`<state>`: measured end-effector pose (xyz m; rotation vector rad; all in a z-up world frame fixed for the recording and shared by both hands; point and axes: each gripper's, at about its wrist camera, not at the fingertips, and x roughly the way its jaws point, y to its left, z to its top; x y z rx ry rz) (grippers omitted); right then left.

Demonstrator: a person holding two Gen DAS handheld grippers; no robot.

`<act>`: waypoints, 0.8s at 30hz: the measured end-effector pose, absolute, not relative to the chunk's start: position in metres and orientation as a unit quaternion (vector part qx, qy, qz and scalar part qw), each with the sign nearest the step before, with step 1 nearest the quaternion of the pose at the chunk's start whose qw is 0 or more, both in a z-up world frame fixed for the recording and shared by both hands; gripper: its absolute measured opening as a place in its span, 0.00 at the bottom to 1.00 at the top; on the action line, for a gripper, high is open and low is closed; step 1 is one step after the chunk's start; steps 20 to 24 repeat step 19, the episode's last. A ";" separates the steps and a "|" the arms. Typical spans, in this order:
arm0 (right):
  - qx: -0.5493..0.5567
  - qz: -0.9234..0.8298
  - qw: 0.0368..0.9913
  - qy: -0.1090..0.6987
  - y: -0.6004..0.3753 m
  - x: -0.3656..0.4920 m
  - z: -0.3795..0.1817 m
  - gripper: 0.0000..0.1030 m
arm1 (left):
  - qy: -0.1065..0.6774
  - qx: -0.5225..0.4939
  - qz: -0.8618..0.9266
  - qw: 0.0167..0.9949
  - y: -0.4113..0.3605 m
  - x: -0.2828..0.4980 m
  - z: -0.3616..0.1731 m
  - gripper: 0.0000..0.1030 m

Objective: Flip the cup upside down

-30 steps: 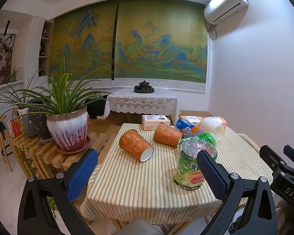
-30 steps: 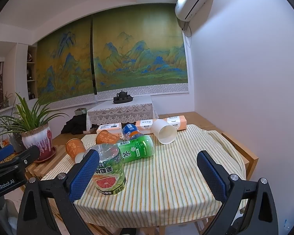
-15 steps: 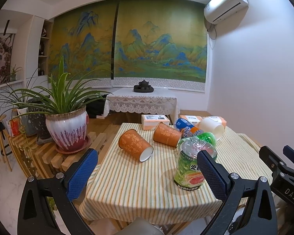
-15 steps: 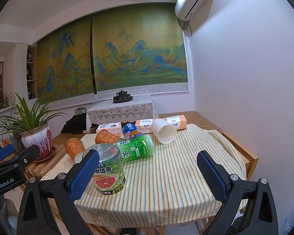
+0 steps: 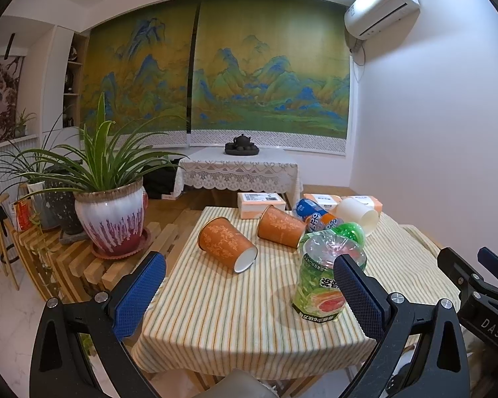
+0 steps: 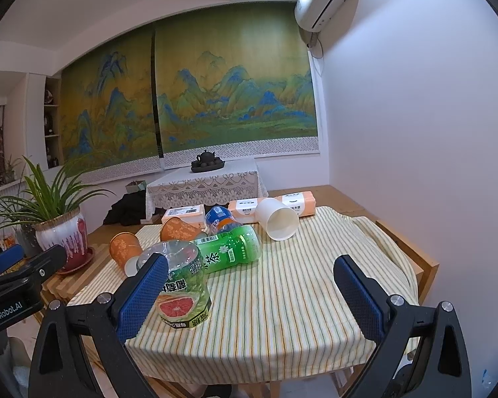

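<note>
Two black grippers with blue pads, left and right, spread wide and empty above striped-cloth desk; orange patterned paper cup lying sideways mid-desk.

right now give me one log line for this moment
left gripper: open, empty | right gripper: open, empty | near orange cup: on its side on striped cloth, untouched | white cup: on its side | phase: pre-grasp

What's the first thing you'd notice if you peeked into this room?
Probably the huge green and gold mountain painting covering the back wall. Then the messy striped table: orange cups lying tipped on their sides, and a grapefruit drink bottle standing upside down nearest the camera.
</note>
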<state>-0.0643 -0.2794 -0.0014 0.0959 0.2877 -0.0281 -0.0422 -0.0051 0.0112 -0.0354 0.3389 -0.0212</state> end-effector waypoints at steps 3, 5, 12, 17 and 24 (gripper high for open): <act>0.047 -0.014 0.988 0.144 -0.280 -0.064 -0.002 0.96 | 0.170 -0.017 -0.010 0.985 -0.005 -0.041 0.010 0.99; 0.047 -0.014 0.988 0.144 -0.280 -0.064 -0.002 0.96 | 0.170 -0.018 -0.010 0.985 -0.005 -0.041 0.010 0.99; 0.048 -0.014 0.988 0.145 -0.281 -0.063 -0.002 0.96 | 0.170 -0.019 -0.010 0.985 -0.005 -0.040 0.010 0.99; 0.048 -0.013 0.988 0.147 -0.281 -0.062 -0.003 0.96 | 0.168 -0.016 -0.008 0.986 -0.005 -0.040 0.010 0.99; 0.047 -0.013 0.988 0.147 -0.281 -0.062 -0.004 0.96 | 0.170 -0.015 -0.007 0.985 -0.005 -0.039 0.009 0.99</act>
